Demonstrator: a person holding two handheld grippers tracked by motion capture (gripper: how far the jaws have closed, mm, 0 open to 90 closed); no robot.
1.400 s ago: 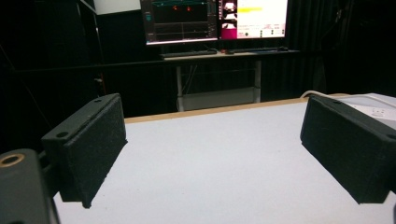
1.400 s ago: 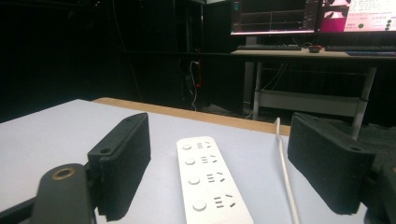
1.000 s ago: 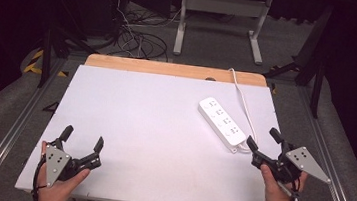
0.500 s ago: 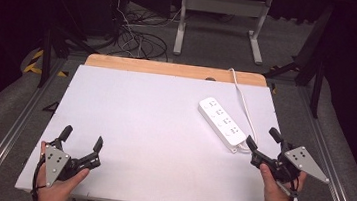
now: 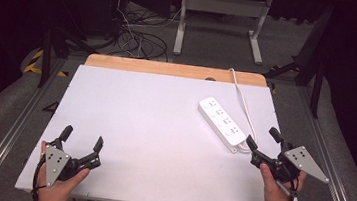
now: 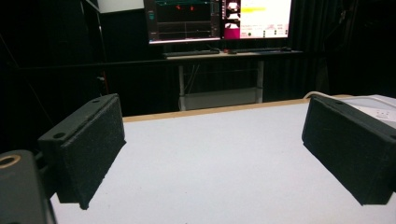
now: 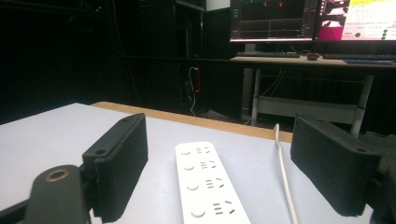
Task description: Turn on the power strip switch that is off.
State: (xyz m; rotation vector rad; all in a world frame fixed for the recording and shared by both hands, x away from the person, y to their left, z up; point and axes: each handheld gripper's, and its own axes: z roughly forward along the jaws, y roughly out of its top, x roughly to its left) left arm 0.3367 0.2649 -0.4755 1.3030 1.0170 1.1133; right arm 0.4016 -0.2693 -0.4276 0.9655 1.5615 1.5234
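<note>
Both grippers spread wide and holding nothing; the right one lined up just short of the power strip.

The right gripper (image 5: 261,141) sits at the table's near right corner, jaws released and wide apart, with the near end of the white power strip (image 5: 222,123) lying just ahead of them and untouched; in the right gripper view the strip (image 7: 207,185) runs straight up the gap between the jaws, its white cable (image 7: 283,171) trailing alongside toward the far edge. The left gripper (image 5: 82,138) rests equally open at the near left corner over bare white table (image 5: 154,123), well apart from the strip. Nothing has shifted over the last second: both hands and the strip lie as before, so the approach looks paused, with the grasp not yet begun.
</note>
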